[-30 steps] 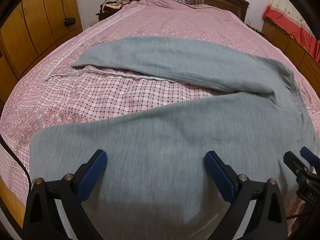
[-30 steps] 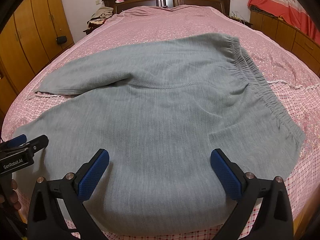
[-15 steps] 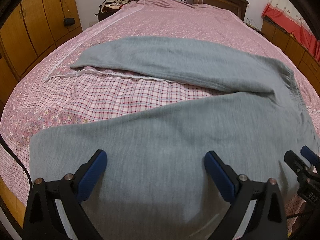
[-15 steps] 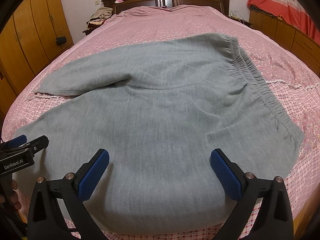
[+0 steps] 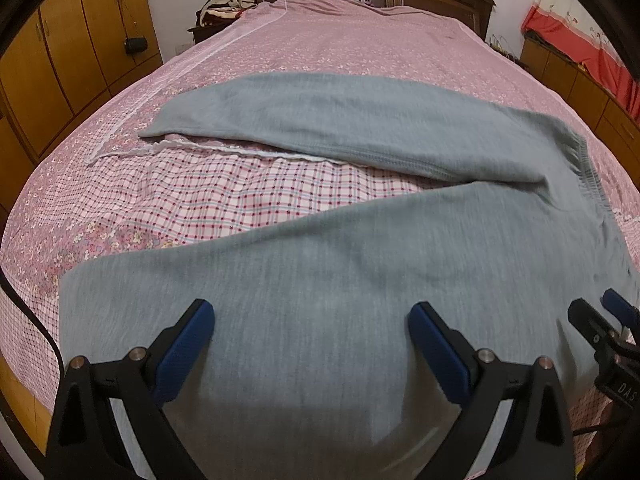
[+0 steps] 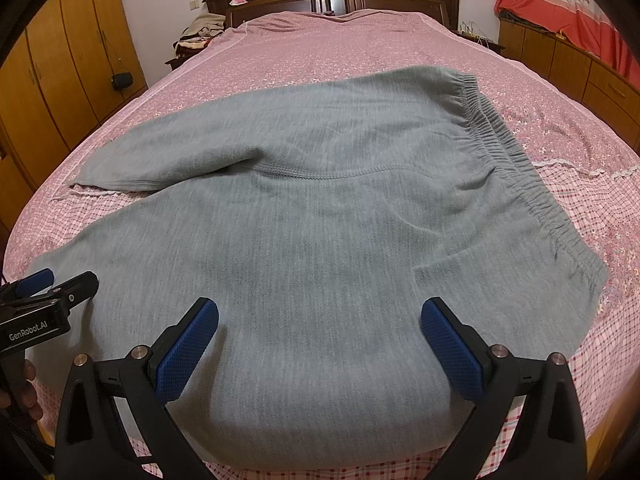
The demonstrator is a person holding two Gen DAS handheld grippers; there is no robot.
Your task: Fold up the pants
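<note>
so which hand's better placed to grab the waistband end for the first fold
Right. The open right tongs hover over the grey fleece pants near the elastic waistband; the open left tongs sit over the near leg, toward its cuff.

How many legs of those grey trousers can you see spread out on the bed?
2. The near leg runs along the bed's front edge under the left gripper. The far leg lies farther up the bed, angled away, checked sheet showing between them.

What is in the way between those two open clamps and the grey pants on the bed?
Nothing visible. Both the left gripper and right gripper hover with jaws open directly over the grey pants, spread flat on the bed.
</note>
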